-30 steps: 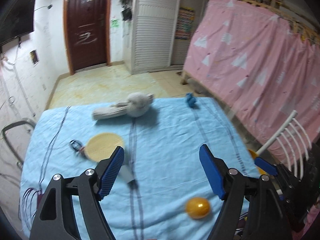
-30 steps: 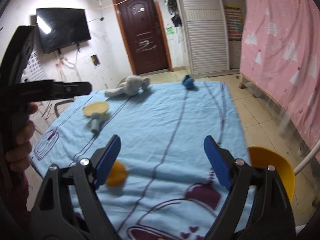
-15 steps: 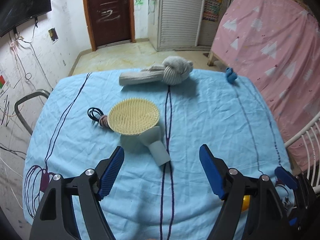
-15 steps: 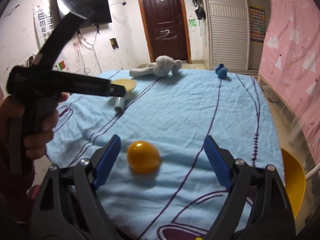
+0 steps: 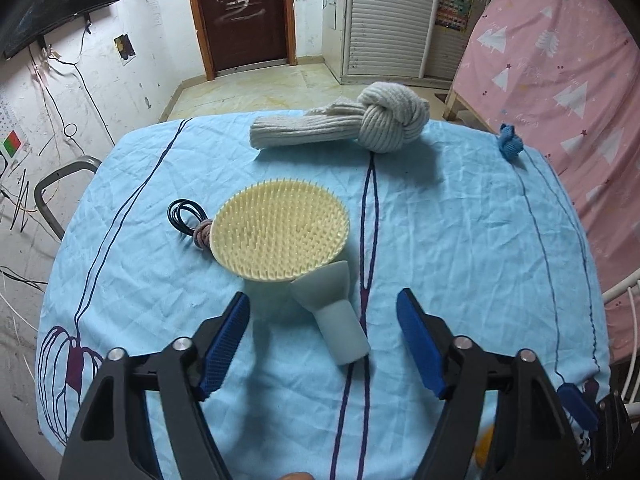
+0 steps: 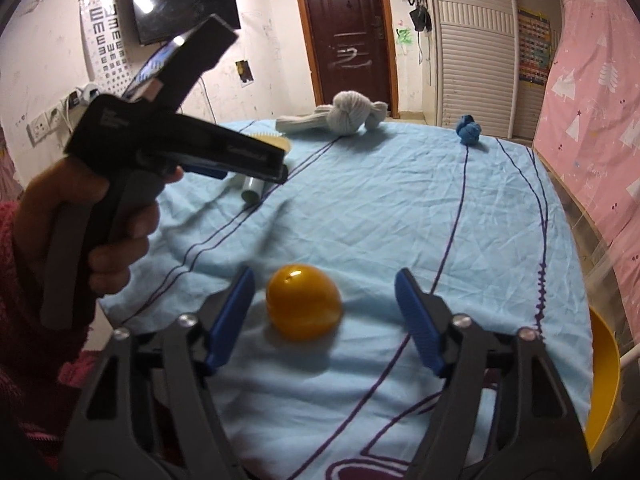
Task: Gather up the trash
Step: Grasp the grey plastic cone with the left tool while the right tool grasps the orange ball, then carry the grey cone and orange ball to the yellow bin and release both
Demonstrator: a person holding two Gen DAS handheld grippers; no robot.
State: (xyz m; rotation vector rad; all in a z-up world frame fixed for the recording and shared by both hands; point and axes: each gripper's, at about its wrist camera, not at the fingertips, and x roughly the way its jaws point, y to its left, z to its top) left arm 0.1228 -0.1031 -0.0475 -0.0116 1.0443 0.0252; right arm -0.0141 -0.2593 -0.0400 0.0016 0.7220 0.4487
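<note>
A round yellow brush (image 5: 280,232) with a pale grey handle (image 5: 340,324) lies on the light blue cloth (image 5: 460,240). My left gripper (image 5: 324,328) hangs over that handle, which lies between the jaws; they are closing and the pads stay clear of it. In the right wrist view an orange plastic egg (image 6: 303,301) sits on the cloth between the jaws of my right gripper (image 6: 325,304), nearer the left pad. Those jaws are closing too, without touching the egg. A hand holds the left gripper's body (image 6: 160,156) at the left of that view.
A knotted grey knit sock (image 5: 360,124) lies at the table's far side, a small blue knot (image 5: 510,146) at the far right edge. Black and pink hair ties (image 5: 188,220) rest left of the brush. A yellow bin (image 6: 604,376) stands below the right edge. A pink curtain hangs on the right.
Both grippers' jaws have narrowed. The left gripper dropped and tipped toward the brush, whose handle now lies between its jaws. The right gripper moved in on the orange egg.
</note>
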